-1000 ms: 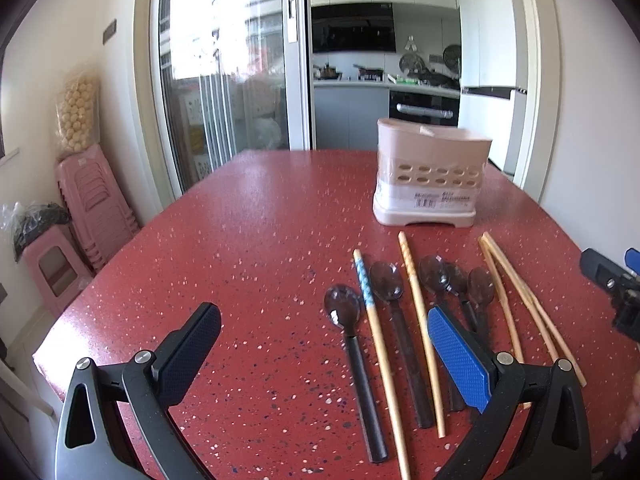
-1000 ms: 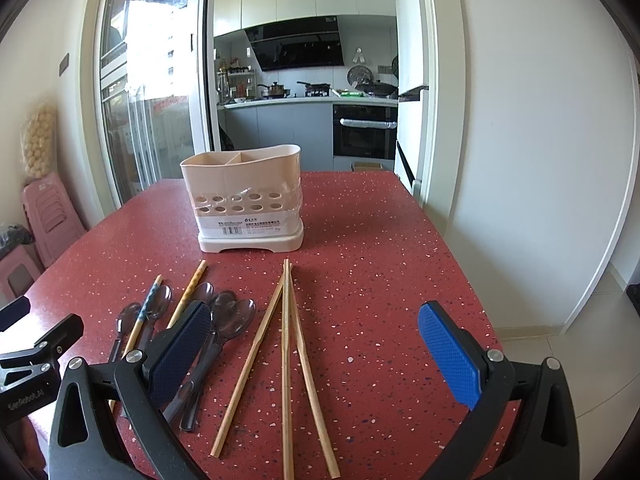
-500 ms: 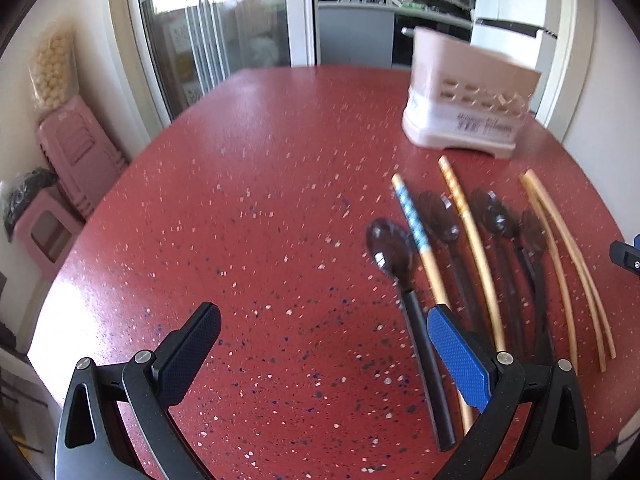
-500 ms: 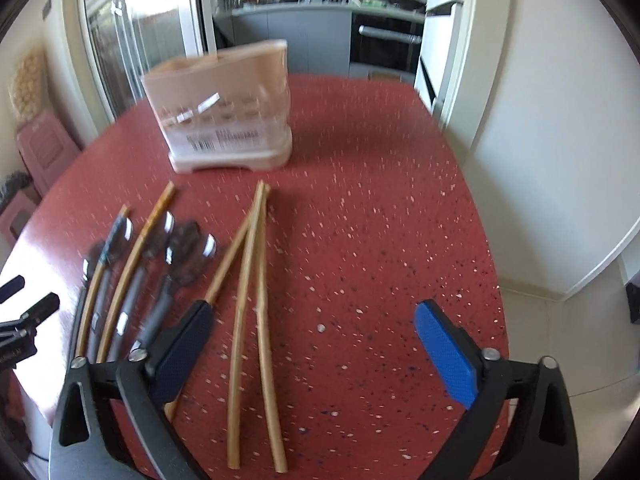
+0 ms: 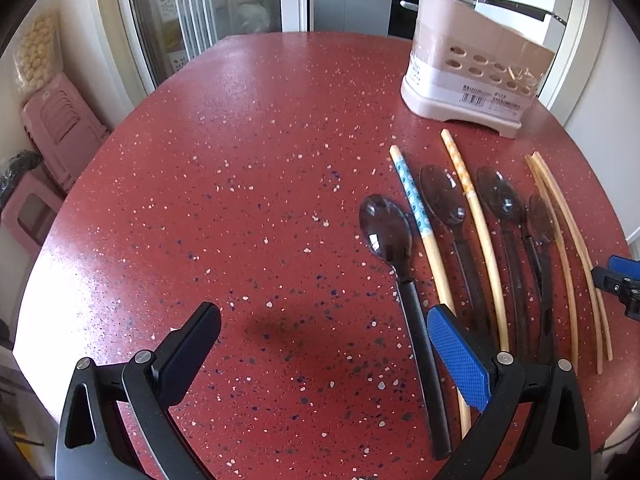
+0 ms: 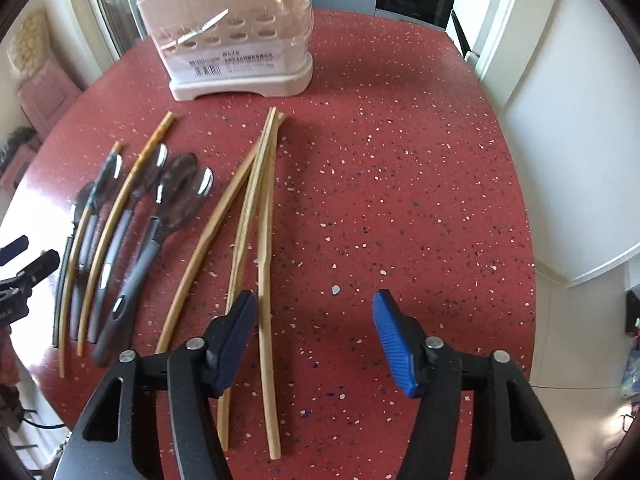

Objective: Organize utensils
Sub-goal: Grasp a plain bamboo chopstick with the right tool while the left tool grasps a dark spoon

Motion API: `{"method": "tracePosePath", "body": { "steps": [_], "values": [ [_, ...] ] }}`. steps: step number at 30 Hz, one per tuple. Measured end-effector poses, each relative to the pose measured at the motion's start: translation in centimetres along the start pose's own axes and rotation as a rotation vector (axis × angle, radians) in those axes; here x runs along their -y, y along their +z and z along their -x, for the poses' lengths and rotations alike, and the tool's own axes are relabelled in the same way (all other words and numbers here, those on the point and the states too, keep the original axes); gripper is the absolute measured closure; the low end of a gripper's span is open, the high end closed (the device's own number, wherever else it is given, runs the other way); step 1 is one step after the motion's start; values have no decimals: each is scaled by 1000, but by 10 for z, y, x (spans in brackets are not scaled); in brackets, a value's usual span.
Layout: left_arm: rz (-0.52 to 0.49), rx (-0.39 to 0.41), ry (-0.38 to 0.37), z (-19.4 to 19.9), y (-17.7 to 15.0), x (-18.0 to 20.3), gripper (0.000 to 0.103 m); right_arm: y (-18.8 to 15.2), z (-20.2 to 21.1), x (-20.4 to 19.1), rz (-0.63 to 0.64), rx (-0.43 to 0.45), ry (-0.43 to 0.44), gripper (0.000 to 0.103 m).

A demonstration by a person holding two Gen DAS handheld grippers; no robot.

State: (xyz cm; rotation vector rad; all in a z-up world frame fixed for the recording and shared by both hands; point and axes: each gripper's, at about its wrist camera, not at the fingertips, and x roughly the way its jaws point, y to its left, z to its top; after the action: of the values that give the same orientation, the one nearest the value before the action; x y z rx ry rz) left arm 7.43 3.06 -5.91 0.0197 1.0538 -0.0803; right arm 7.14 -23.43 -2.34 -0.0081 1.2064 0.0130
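Here the red speckled bench [image 5: 248, 128] carries a row of utensils laid side by side in front of a beige utensil holder [image 5: 476, 80], which stands at the far side of the bench with nothing visible inside it. The left tongs [image 5: 324, 344] hover low over bare bench, spread wide and gripping nothing; their blue-padded finger sits just over the near ends of the leftmost dark spoon [image 5: 400, 264] and the blue-patterned chopstick [image 5: 424, 232], while the other finger is well to the left of all the utensils. Further right lie more dark spoons, an orange-patterned chopstick [image 5: 476, 216] and the plain bamboo chopsticks [image 5: 560, 248]. The right tongs [image 6: 314, 320] are partly open, narrower than the left, and hold nothing. The three plain bamboo chopsticks [image 6: 256, 216] fan out towards the tongs, their far tips meeting near the holder [image 6: 240, 44]; one runs just inside the left finger [image 6: 236, 336], and the other two pass under or left of it. The spoons [image 6: 176, 196] lie well left of these tongs.
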Motion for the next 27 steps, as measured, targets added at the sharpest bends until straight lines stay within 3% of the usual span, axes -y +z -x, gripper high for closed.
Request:
{"method": "tracePosePath", "body": {
  "steps": [8, 20, 26, 27],
  "values": [
    [-24, -18, 8, -10, 9, 5, 0, 20, -12, -5, 17, -43, 11, 46],
    [-65, -132, -25, -26, 44, 14, 0, 84, -40, -9, 80, -202, 30, 49],
    [-160, -191, -65, -27, 64, 35, 27, 99, -47, -7, 75, -247, 29, 51],
    [-171, -200, -72, -28, 67, 38, 34, 100, -47, -7, 75, -247, 29, 57]
  ]
}}
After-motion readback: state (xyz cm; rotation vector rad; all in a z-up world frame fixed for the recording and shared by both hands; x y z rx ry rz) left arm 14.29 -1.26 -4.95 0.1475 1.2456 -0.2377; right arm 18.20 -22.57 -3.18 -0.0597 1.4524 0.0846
